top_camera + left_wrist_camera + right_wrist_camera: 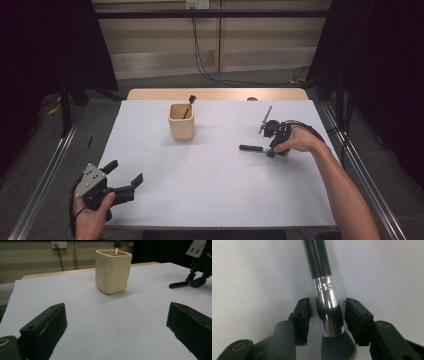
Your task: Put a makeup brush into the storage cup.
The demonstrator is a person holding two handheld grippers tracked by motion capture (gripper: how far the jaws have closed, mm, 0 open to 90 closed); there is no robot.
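We are keeping the left gripper [125, 178] spread and idle at the near left of the worktop [210, 195], out of the way. The cream cup [181, 121] is standing upright further back, already holding a brush. At the right, our right gripper [327, 315] is straddling the makeup brush [325, 292] lying flat, pads beside its metal ferrule but not pressing, probably to lift it.

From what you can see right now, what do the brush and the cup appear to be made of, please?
Brush: glossy black handle, probably plastic or lacquered wood; mirror-bright ferrule, likely metal; dark soft bristles. Cup: cream, smooth, slightly uneven walls, probably glazed ceramic.
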